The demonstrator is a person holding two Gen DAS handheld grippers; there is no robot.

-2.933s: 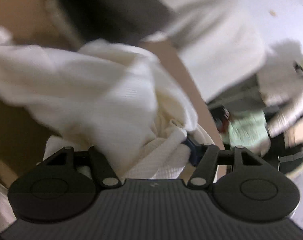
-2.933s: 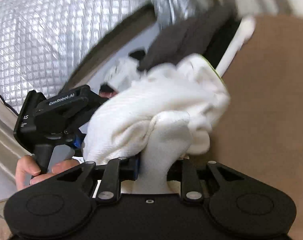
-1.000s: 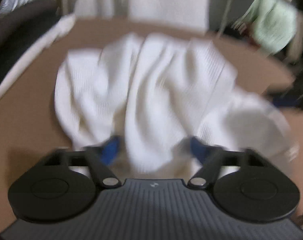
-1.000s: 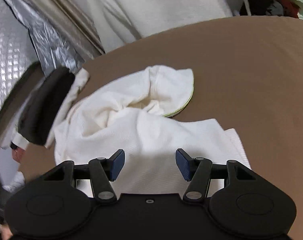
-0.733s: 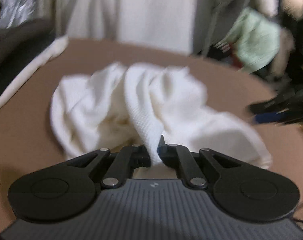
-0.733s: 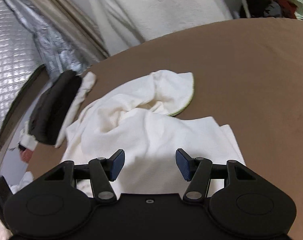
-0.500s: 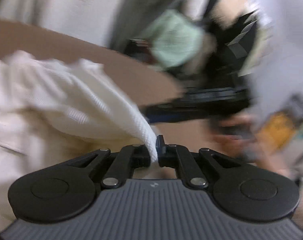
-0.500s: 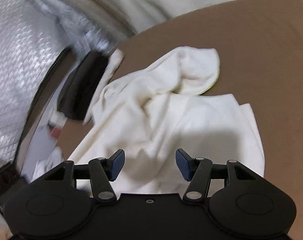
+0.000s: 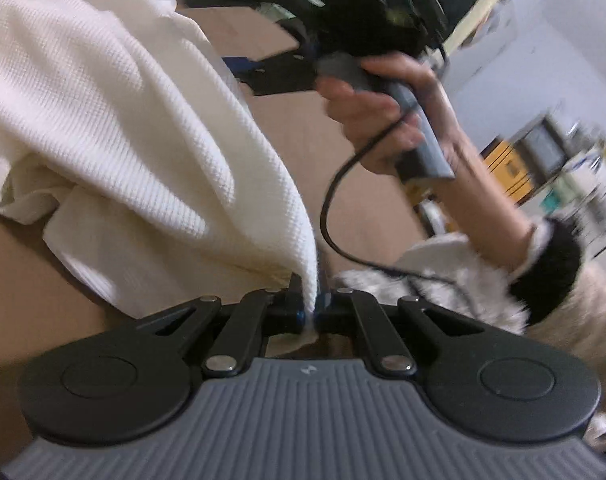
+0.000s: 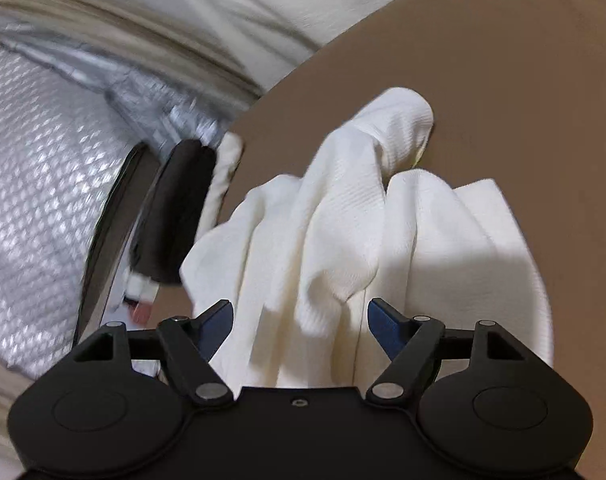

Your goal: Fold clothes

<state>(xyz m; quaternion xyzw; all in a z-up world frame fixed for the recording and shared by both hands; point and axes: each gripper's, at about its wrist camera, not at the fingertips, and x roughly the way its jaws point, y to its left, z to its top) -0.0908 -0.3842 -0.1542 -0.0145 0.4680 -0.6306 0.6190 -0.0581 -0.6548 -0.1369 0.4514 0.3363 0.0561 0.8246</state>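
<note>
A crumpled white waffle-knit garment point(image 9: 115, 120) lies on the brown table point(image 9: 19, 276). My left gripper point(image 9: 310, 304) is shut on an edge of it and holds that edge up off the table. In the right wrist view the same white garment point(image 10: 343, 240) rises in folds in front of my right gripper point(image 10: 301, 320), which stands open with the cloth between and under its blue-padded fingers point(image 10: 219, 316). The person's hand point(image 9: 387, 120) holds the right gripper's handle above the table.
A dark folded garment with a white edge point(image 10: 175, 208) lies at the table's left side, next to silver quilted sheeting point(image 10: 35, 200). White cloth point(image 10: 263, 12) hangs behind the table. A black cable point(image 9: 343, 216) trails from the handle. Clutter stands beyond the far table edge.
My left gripper closed on the garment's edge and has swung right, lifting the cloth. My right gripper stayed open and has moved closer over the garment.
</note>
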